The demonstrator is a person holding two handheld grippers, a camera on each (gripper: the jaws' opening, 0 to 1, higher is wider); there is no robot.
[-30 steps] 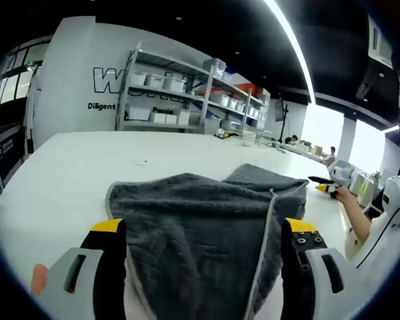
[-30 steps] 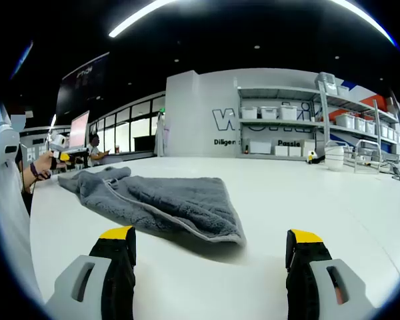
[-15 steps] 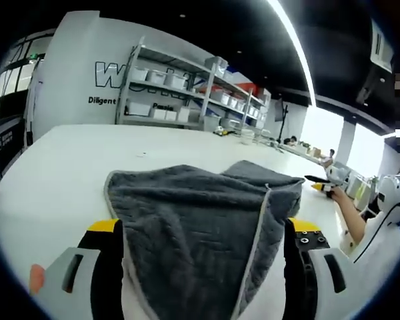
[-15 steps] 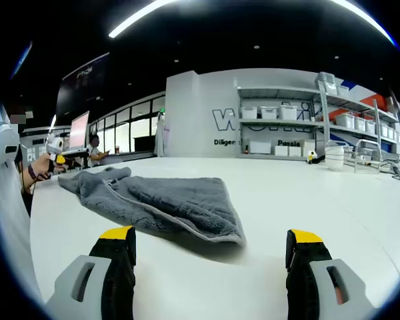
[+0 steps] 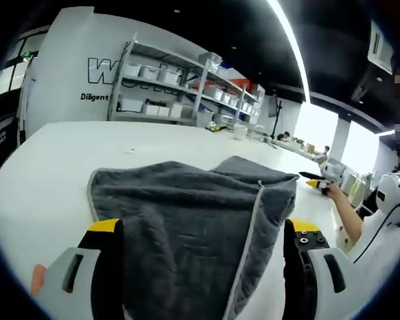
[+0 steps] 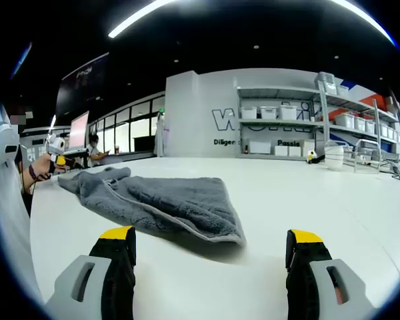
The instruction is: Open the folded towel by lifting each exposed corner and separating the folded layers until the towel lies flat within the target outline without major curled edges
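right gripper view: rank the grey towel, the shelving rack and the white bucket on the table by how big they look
1. Grey towel, largest in the picture, though it lies closest to the camera, so that inflates it.
2. Shelving rack against the far wall.
3. White bucket, smallest by far.

The towel (image 5: 187,227) is showing up dark charcoal grey and fuzzy, with a lighter grey trim running along its edges, same in the right gripper view (image 6: 167,203). It's sitting on a plain white table (image 5: 47,167). Both the left gripper (image 5: 203,267) and right gripper (image 6: 210,267) are looking light grey with black inner jaws and bright yellow tips. The back wall (image 6: 207,100) is reading pale grey with dark lettering, and the shelves (image 5: 167,87) are carrying white bins, plus a bit of red-orange higher up.
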